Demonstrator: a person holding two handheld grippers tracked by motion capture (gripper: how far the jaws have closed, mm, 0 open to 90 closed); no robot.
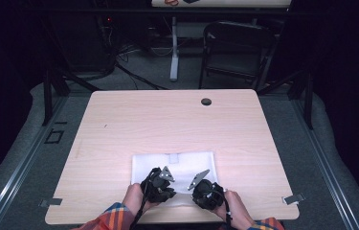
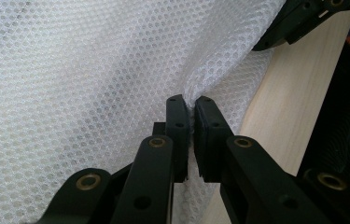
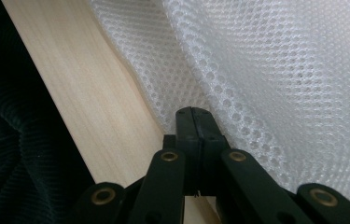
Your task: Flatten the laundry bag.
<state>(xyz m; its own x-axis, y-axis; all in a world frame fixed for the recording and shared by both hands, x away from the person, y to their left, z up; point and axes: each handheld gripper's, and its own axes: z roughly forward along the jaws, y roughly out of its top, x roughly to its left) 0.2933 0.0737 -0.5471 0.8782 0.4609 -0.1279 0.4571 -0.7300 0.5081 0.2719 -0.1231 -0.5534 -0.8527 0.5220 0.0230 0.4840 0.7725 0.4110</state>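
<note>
Now, mesh cloth (image 2: 93, 70) pinched in both tools

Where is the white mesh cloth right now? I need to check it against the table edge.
In the high view, the white mesh cloth lies on the table near its near edge, pinched by the left gripper and right gripper.

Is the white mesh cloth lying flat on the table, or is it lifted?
Partly lifted. The white mesh cloth lies spread on the table, but its near edge rises puckered into the shut left claw and right claw.
</note>
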